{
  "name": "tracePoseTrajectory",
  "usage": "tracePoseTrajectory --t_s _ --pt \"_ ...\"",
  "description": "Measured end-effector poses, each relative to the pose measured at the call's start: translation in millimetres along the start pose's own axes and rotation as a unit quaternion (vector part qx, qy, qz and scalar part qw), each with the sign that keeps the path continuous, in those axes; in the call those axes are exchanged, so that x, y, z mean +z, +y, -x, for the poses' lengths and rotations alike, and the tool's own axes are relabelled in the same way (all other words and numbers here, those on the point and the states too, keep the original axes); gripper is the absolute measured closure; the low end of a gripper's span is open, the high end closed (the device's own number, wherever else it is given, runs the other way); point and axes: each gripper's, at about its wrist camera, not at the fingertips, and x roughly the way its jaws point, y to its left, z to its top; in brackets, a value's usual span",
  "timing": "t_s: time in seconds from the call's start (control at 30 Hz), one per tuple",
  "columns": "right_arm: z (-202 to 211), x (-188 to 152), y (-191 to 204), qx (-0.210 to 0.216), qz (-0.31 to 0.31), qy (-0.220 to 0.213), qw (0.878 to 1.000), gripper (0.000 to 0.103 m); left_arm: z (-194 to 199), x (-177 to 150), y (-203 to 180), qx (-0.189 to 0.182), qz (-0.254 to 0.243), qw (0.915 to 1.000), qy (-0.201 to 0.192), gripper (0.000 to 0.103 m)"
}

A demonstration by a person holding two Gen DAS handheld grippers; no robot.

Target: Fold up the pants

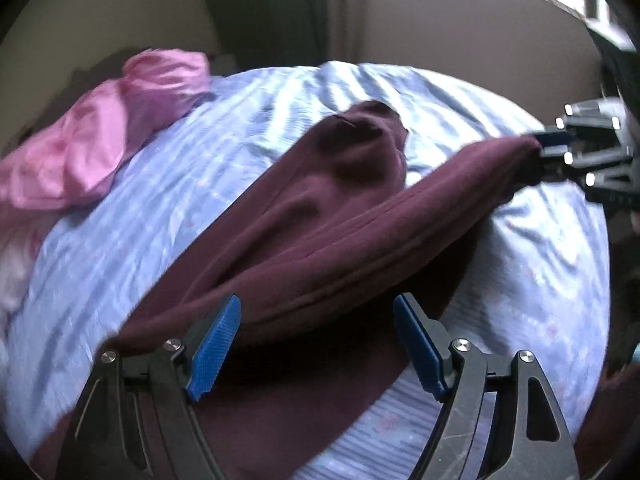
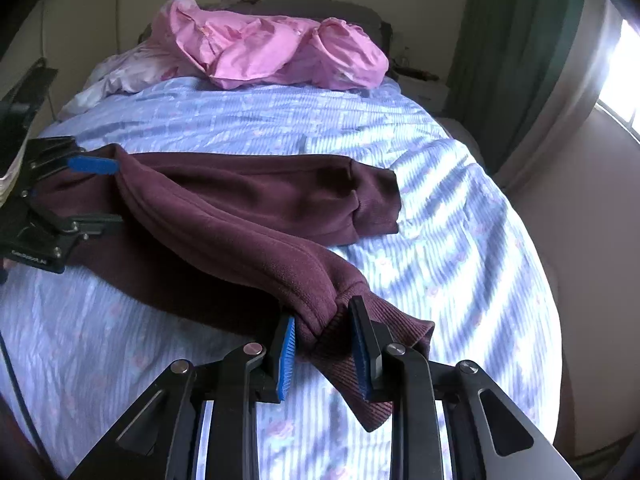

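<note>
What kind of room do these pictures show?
Most likely a bedroom: a bed with a blue striped sheet, a pink bundle of bedding at its far end, and a green curtain beside a window.

A bed with a blue striped sheet [image 2: 248,120] carries maroon pants [image 2: 248,200] across its middle, with a crumpled pink cloth [image 2: 280,52] beyond them at the far end.

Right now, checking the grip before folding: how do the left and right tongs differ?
Right tongs are shut on the pants' ribbed cuff; left tongs stand open, pads clear of the cloth. The right holds its leg lifted off the bed; the left hangs over the waist end, gripping nothing. Both have blue pads and point down at the pants.
</note>
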Motion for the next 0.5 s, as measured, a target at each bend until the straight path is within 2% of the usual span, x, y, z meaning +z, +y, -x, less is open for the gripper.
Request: tracePoseTrajectory --t_s 0.13,0.27,0.3,0.33,0.37,0.4,0.43,0.5 --pt "-3.3 1.6 -6.5 0.005 0.000 0.006 1.000 0.077 -12.2 12.1 -4.4 0.015 -0.049 0.9987 0.005 0.024" --pt "-5.4 4.3 -14.0 0.006 -0.002 0.010 1.000 0.077 -35.3 24.0 -1.0 -0.018 -0.045 0.9984 0.029 0.027" --pt "-6.4 5.4 -16.7 0.009 -0.007 0.012 1.000 0.077 -40.5 25.4 0.0 -0.027 -0.041 0.9983 0.033 0.033" --pt "-7.1 6.2 -19.3 0.011 -0.012 0.013 1.000 0.077 -44.4 26.5 0.9 -0.034 -0.035 0.9983 0.034 0.051" --pt "-8.4 7.5 -22.5 0.012 -0.017 0.013 1.000 0.077 -48.3 27.5 2.8 -0.045 -0.021 0.9981 0.037 0.064" --pt "-9.0 7.7 -24.1 0.013 -0.020 0.014 1.000 0.077 -49.9 27.9 4.2 -0.056 -0.011 0.9976 0.039 0.070" --pt "-10.4 8.5 -25.6 0.014 -0.023 0.015 1.000 0.077 -49.8 28.0 4.9 -0.065 -0.004 0.9971 0.039 0.081" --pt "-13.2 9.0 -25.2 0.016 -0.025 0.019 0.999 0.077 -43.7 29.2 6.1 -0.068 -0.002 0.9970 0.036 0.085"
